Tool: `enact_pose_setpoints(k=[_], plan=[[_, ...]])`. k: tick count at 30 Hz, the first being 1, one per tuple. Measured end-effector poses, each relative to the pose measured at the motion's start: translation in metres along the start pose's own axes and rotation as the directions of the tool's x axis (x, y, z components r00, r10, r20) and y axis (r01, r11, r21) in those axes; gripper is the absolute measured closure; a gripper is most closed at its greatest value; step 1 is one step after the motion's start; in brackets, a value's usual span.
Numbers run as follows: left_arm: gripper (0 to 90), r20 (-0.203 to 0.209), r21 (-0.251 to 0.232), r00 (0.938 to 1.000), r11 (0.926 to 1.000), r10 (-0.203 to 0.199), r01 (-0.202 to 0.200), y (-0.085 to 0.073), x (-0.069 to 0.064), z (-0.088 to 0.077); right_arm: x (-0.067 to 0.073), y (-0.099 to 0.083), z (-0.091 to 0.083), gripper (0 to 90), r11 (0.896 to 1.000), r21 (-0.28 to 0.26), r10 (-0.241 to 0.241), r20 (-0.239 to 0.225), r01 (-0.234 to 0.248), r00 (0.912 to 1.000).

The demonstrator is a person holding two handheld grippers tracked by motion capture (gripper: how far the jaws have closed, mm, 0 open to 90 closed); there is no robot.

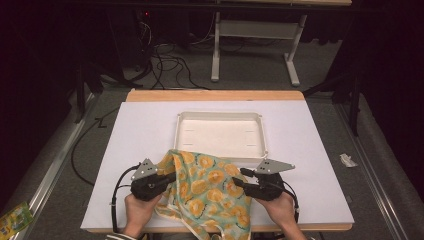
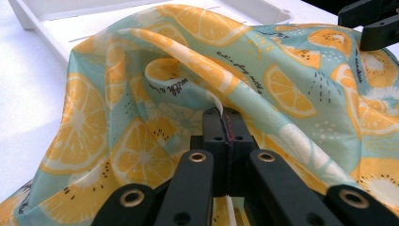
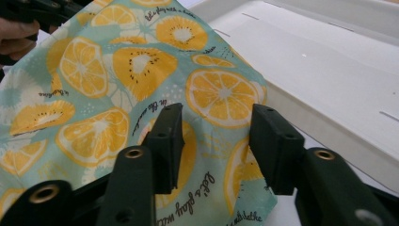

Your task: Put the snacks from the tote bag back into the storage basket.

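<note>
Gripping cloth (image 2: 141, 94) w/ left gripper (image 2: 225, 123)

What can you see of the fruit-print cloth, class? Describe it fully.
The cloth is thin, pale teal fabric printed with orange slices and small script. It lies crumpled on the white table, one corner lapping the white tray, another part hanging off the near edge. The left gripper pinches a fold; the right gripper straddles an edge, jaws apart.

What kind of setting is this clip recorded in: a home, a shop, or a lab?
Most likely a lab or test room. A white-covered table stands on grey carpet with loose cables trailing across the floor, dark curtains hang around it, and a bare desk frame stands behind.
</note>
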State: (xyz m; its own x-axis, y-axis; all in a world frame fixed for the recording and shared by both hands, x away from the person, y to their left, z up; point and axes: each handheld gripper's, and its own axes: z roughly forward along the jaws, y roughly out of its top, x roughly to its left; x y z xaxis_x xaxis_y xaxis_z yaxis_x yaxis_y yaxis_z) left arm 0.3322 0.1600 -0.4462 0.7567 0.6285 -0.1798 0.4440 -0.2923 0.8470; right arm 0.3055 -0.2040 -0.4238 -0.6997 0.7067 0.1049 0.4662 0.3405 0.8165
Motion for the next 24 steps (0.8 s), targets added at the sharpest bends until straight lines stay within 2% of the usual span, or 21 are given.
enact_pose_setpoints(k=[9,10,13,17,20,24], plan=[[90.0,0.000,-0.004,1.0000,1.0000,-0.001,0.001,0.0003,-0.0002,0.0007,-0.0030,0.0022,0.0013,74.8,1.000,0.009,-0.012,-0.032,0.013,0.9994],[90.0,0.000,-0.004,1.0000,1.0000,-0.001,0.001,0.0003,-0.0002,0.0007,-0.0030,0.0022,0.0013,74.8,1.000,0.009,-0.012,-0.032,0.013,0.9994],[90.0,-0.001,-0.007,1.0000,1.0000,-0.003,0.003,0.0004,-0.0001,0.0000,-0.0029,0.0032,0.0011,83.5,1.000,0.013,-0.019,-0.030,0.020,0.9994],[90.0,0.002,-0.010,1.0000,0.9999,-0.004,0.004,0.0009,-0.0005,-0.0004,-0.0040,0.0039,0.0002,89.8,0.999,0.018,-0.028,-0.028,0.028,0.9992],[90.0,0.003,-0.013,1.0000,0.9999,0.000,0.000,0.0015,-0.0011,-0.0010,-0.0037,0.0037,-0.0017,90.0,0.999,0.017,-0.035,-0.018,0.035,0.9992],[90.0,0.003,-0.018,1.0000,0.9998,0.001,-0.001,0.0024,-0.0016,-0.0022,-0.0055,0.0037,-0.0060,90.0,1.000,-0.012,-0.028,-0.007,0.028,0.9996]])
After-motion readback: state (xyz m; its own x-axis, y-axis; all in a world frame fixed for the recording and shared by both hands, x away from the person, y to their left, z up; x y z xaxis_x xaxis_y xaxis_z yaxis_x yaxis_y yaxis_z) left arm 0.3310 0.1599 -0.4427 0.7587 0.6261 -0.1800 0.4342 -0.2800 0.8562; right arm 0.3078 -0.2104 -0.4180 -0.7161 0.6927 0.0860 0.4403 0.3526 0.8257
